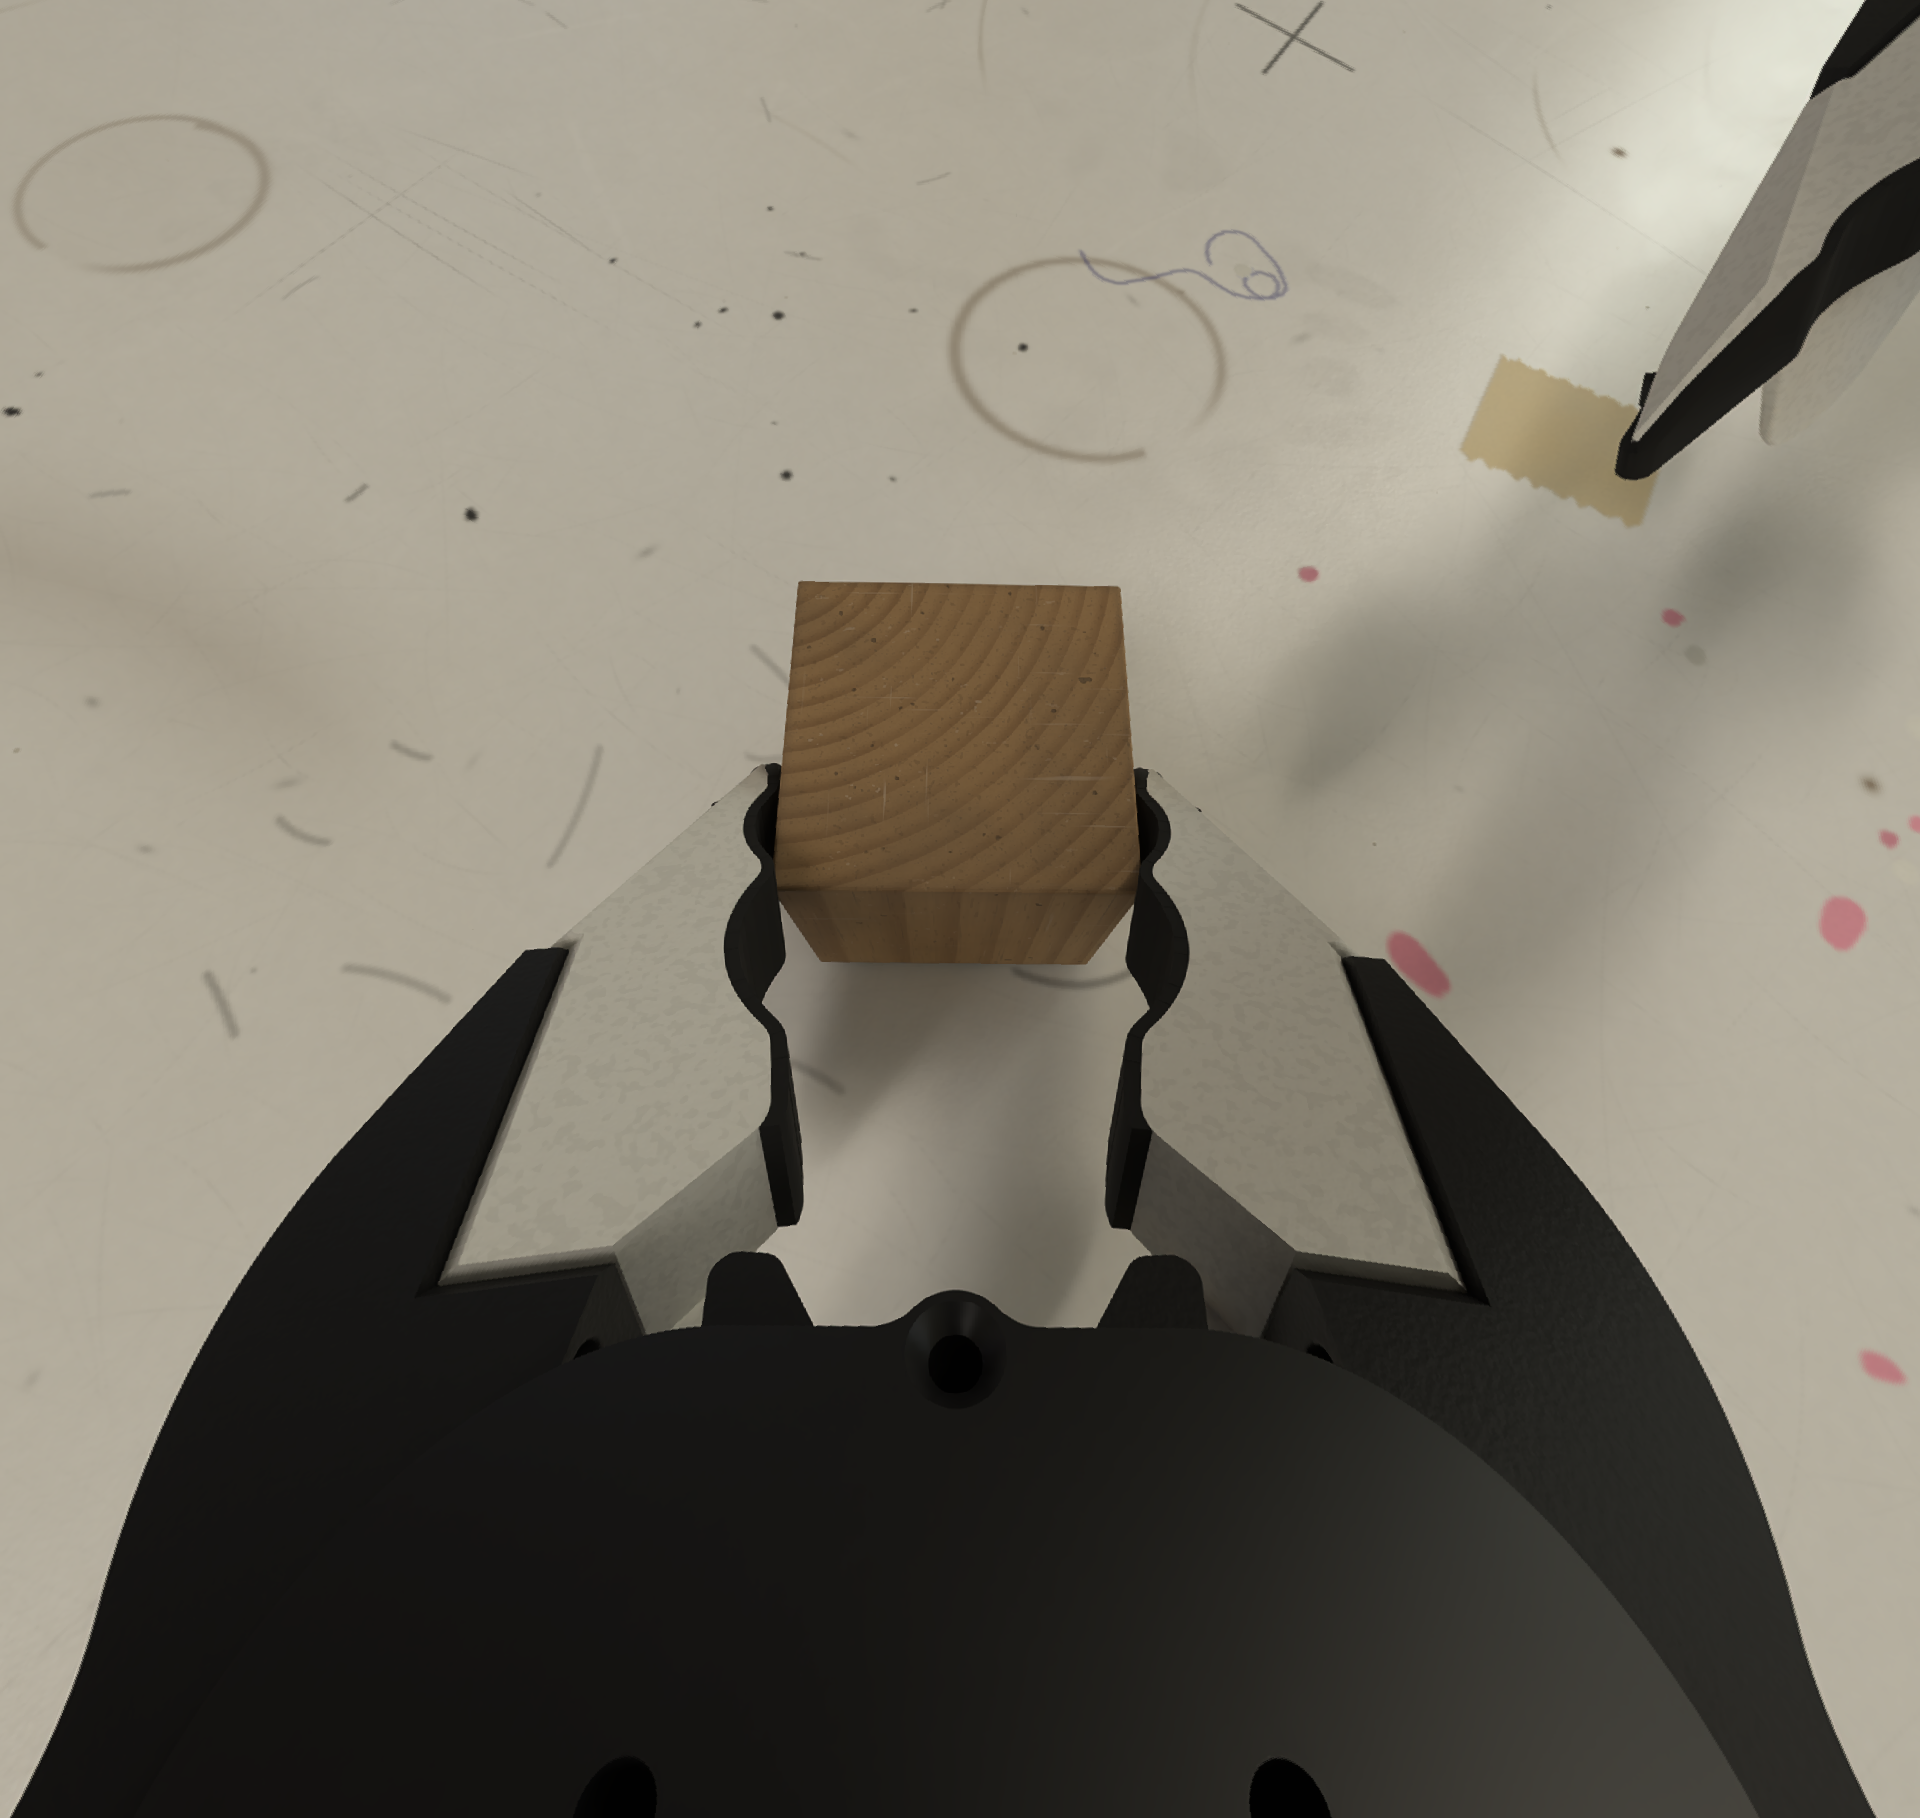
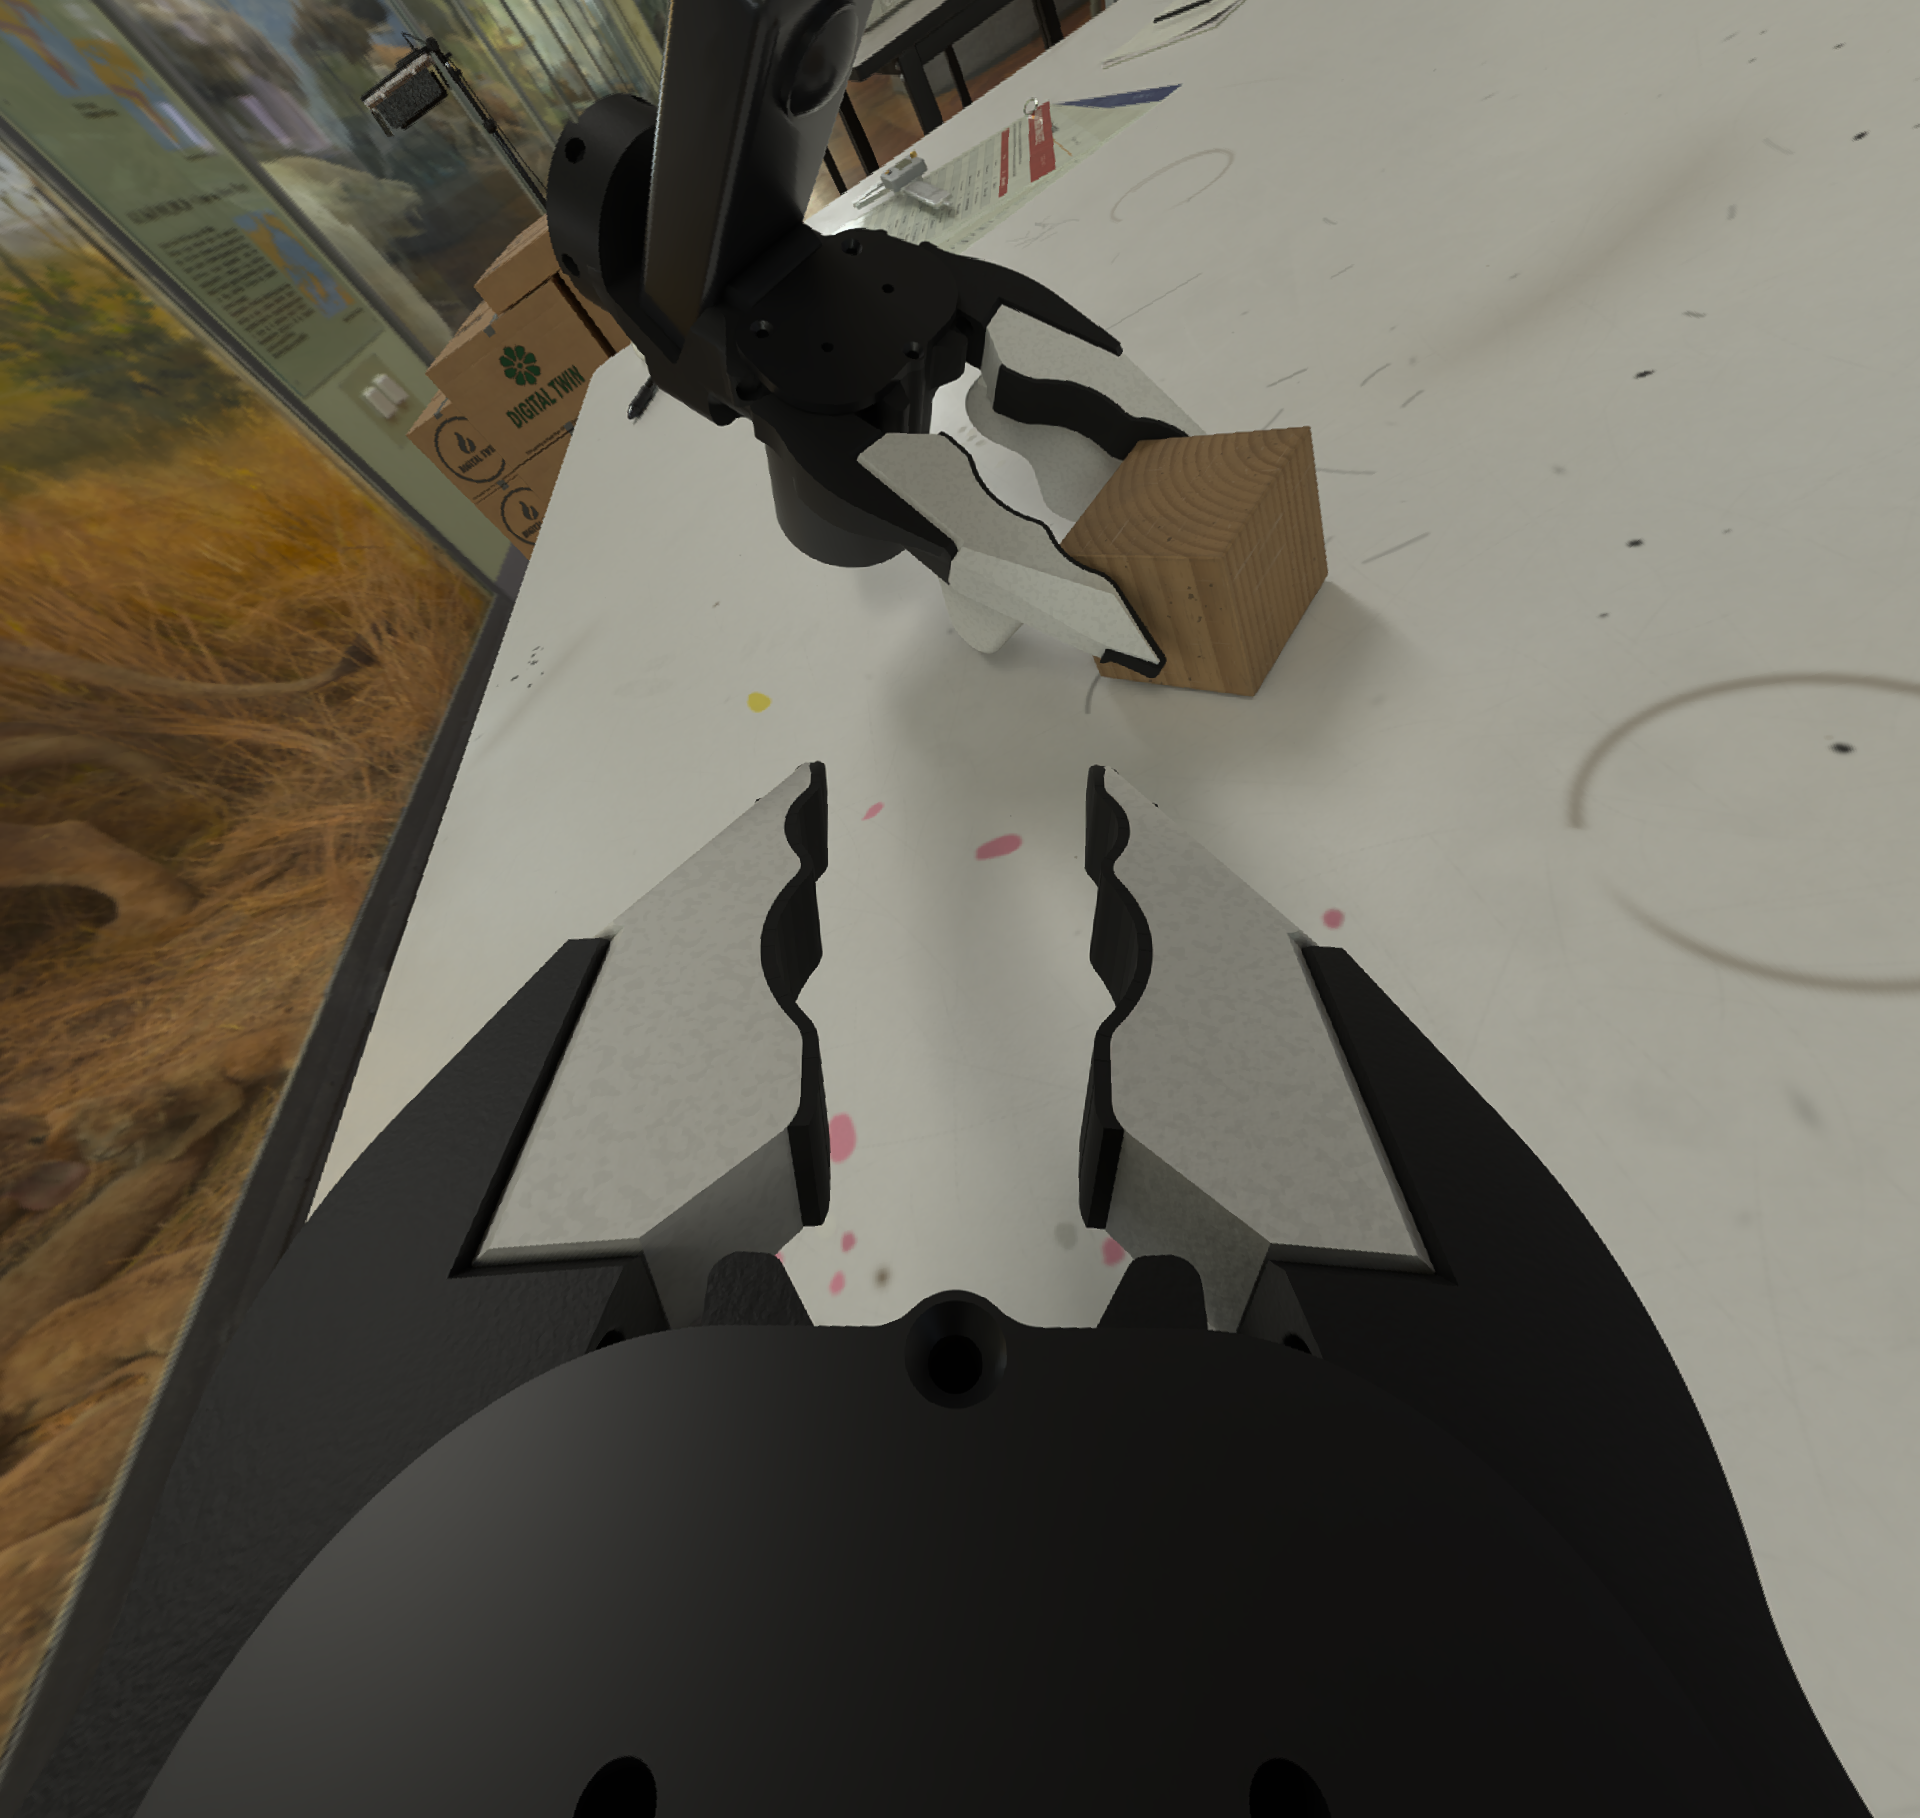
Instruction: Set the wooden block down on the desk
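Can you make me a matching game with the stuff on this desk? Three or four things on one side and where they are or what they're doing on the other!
Things:
1. wooden block
2. right gripper
3. piece of tape
4. cardboard boxes

Descriptions:
A. stuck flat on the desk
B. open, holding nothing
C. stacked beyond the desk's edge
D. pinched between the left gripper's fingers

Pairs: 1-D, 2-B, 3-A, 4-C

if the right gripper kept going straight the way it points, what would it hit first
Probably the bare desk top: the open right gripper points down at pink-spotted surface. The wooden block in the left gripper lies farther on, slightly right; depth is unclear.
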### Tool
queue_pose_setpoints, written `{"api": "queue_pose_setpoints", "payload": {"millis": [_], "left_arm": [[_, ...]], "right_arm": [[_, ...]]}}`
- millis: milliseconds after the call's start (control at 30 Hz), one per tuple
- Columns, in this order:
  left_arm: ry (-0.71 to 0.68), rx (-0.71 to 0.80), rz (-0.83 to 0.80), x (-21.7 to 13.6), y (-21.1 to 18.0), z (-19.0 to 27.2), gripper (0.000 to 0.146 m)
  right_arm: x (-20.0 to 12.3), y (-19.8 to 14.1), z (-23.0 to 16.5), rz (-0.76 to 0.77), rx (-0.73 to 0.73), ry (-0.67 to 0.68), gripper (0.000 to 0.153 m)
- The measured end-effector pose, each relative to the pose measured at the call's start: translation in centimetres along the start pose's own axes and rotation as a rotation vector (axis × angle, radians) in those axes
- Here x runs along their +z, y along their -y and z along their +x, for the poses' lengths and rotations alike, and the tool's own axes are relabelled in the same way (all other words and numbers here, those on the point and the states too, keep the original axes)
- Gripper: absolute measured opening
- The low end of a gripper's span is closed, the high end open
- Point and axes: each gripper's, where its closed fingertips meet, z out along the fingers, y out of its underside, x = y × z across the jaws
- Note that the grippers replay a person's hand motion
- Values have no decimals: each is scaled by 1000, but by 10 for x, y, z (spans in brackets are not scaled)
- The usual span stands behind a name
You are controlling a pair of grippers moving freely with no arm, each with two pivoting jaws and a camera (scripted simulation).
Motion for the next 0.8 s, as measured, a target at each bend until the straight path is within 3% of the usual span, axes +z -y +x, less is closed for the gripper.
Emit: {"api": "queue_pose_setpoints", "payload": {"millis": [800], "left_arm": [[20, 6, -32, 3, 1, 8, 66]], "right_arm": [[-4, -1, -12, 12, -25, 35, 50]]}}
